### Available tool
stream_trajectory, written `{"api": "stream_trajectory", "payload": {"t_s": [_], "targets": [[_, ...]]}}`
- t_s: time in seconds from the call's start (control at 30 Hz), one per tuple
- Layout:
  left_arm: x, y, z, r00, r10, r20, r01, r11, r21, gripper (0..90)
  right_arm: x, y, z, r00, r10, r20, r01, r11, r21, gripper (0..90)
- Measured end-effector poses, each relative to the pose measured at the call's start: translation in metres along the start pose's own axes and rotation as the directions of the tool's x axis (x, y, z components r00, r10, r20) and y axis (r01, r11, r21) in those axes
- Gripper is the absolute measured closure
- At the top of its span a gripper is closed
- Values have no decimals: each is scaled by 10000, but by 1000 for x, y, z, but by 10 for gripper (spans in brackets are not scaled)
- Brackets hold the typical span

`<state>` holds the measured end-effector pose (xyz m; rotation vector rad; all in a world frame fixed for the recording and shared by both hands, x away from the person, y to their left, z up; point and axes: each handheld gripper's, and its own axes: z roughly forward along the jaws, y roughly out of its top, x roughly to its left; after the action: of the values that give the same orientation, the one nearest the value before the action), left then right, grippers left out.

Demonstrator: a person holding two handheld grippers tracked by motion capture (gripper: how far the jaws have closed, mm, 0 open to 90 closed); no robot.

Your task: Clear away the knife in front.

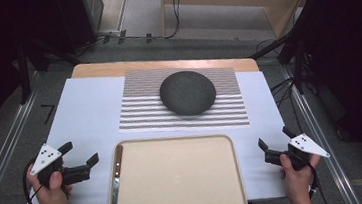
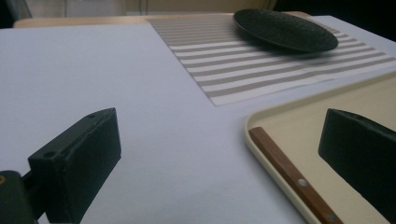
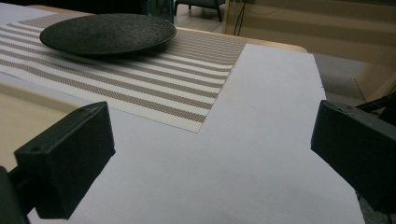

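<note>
High view looks down; gripper views skim low, sharing the plate [image 2: 286, 29].

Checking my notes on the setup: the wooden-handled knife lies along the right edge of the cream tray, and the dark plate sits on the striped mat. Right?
Not quite: the knife lies along the left edge of the tray, as the high view shows. The plate does sit on the striped mat.

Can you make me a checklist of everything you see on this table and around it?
Surface: white sheet over a wooden table.
Job's things: knife lying along the left rim inside the beige tray; dark plate on the striped mat.
Clutter: nothing seen.
Grippers: left gripper and right gripper both open, holding nothing, beside the tray.
Cables: one trails from each gripper; more on the floor behind.
Surroundings: dark stands, grey floor.
</note>
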<state>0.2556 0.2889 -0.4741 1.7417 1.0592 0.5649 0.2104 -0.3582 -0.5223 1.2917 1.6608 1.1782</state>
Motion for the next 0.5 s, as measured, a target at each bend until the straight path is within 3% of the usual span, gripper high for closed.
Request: {"api": "stream_trajectory", "payload": {"t_s": [0.3, 0.5], "targets": [[27, -3, -8, 9964, -243, -810, 240, 9997, -35, 0, 0, 0, 0, 10000, 12, 9, -12, 10000, -4, 0], [42, -7, -17, 9919, -620, -1112, 607, 9980, -147, 0, 0, 0, 0, 10000, 22, 18, -22, 10000, 10, 0]]}}
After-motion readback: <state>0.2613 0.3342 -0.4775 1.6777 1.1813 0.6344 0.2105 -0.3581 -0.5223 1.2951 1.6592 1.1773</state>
